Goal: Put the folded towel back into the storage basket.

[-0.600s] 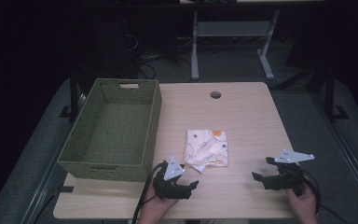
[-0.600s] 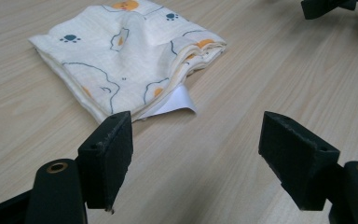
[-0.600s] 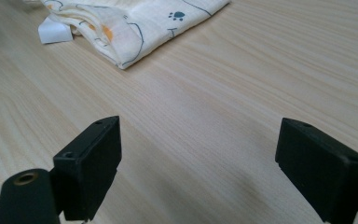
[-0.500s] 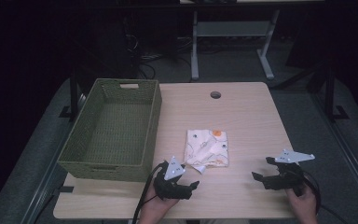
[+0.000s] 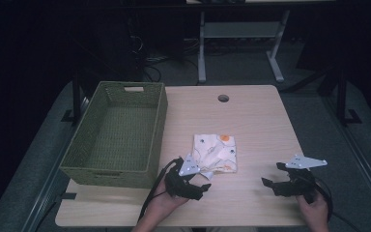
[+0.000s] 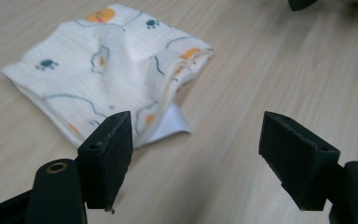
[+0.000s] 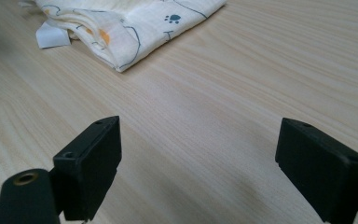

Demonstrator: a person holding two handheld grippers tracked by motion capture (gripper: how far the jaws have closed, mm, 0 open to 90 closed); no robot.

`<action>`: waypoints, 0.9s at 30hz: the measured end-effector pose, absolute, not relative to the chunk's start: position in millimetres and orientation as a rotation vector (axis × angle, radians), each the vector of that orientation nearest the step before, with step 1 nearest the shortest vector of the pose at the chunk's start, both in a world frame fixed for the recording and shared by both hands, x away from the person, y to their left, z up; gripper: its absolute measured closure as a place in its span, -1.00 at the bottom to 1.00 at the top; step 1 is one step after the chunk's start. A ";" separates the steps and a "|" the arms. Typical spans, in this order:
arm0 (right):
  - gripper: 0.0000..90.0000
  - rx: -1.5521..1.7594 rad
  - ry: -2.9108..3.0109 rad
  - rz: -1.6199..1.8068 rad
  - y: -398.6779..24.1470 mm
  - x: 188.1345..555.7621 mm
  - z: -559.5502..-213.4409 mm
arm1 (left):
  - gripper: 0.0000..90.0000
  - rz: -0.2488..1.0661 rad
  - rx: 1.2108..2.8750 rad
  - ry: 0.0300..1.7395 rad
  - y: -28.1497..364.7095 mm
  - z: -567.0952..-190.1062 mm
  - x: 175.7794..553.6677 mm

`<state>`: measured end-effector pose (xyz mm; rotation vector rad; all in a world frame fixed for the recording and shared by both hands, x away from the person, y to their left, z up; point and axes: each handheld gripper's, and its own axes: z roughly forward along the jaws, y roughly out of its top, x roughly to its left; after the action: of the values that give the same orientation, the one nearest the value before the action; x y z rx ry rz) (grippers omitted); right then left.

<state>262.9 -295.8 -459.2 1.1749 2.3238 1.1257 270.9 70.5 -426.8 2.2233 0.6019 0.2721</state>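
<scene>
A folded cream cotton cloth printed with orange shapes and dark blue paw marks [image 5: 215,153] lies flat near the middle of the pale wood-grain tabletop [image 5: 256,121], a small white tag poking out from under its near edge. The left tool [image 5: 200,183] sits low at the cloth's near left corner, released, its two black jaws standing wide apart with bare wood between them; in the left gripper view the cloth [image 6: 107,70] lies just ahead of the left-hand jaw, apart from both pads. The right tool [image 5: 270,177] rests well to the right of the cloth near the front edge of the tabletop, also released, its jaws spread over bare wood, and in the right gripper view the cloth [image 7: 135,28] lies farther off ahead. A green woven rectangular basket with cut-out handles [image 5: 160,121] stands on the left side of the tabletop, just beside the cloth.
</scene>
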 end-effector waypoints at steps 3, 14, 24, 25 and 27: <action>-0.69 1.178 2.324 1.132 -296.3 262.8 -458.9 | -0.41 0.272 2.243 0.591 63.3 -419.9 280.5; -0.69 1.166 2.333 1.144 -295.7 263.1 -458.5 | -0.41 0.235 2.340 0.580 30.4 -411.6 325.5; -0.69 1.155 2.340 1.151 -294.6 262.2 -457.7 | -0.32 0.157 2.406 0.619 10.8 -421.2 358.3; -0.69 1.155 2.340 1.151 -294.6 262.2 -457.7 | -0.32 0.153 2.412 0.623 10.1 -422.5 361.5; -0.69 1.155 2.343 1.150 -293.8 262.3 -457.8 | -0.31 0.158 2.422 0.641 8.6 -425.7 367.5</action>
<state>262.3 -293.8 -457.8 1.1548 2.3426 1.1500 367.5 8.6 -425.7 2.4216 0.6407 0.1577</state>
